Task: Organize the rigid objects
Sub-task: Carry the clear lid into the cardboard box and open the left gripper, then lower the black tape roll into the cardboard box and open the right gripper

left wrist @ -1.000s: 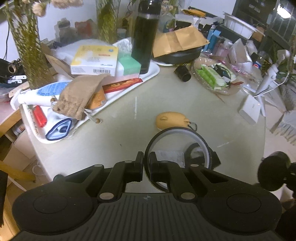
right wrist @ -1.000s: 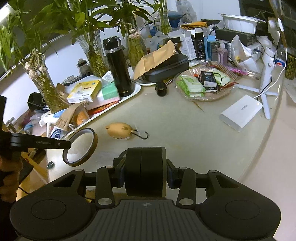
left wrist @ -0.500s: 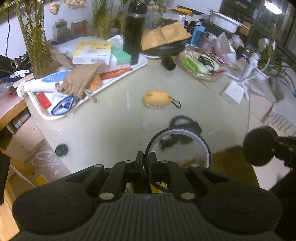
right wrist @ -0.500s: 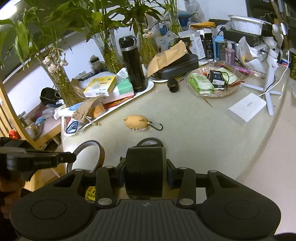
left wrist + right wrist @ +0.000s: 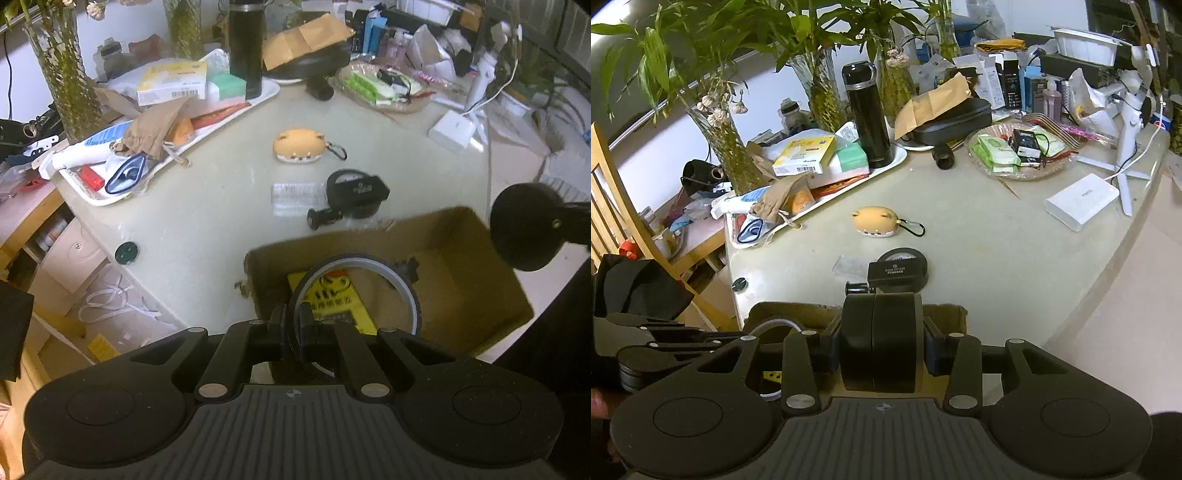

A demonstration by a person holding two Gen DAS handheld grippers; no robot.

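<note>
Both hands have drawn back from the desk (image 5: pixel 221 206) until the cardboard box (image 5: pixel 461 295) sits beneath. The left hand-held gripper (image 5: pixel 291 328) pinches the tape ring (image 5: pixel 354 295) over the box's 9 o'clock side; the right hand-held gripper (image 5: pixel 881 347) clamps a black disc (image 5: pixel 881 347) (identity unclear). Next: part both, dropping them in.

Pale tabletop (image 5: pixel 979 236) bearing a cluttered white tray (image 5: pixel 886 164), bear-shaped case (image 5: pixel 875 221), black round device (image 5: pixel 901 271), clear packet (image 5: pixel 849 266), white box (image 5: pixel 1082 201) and wicker dish (image 5: pixel 1027 173).
</note>
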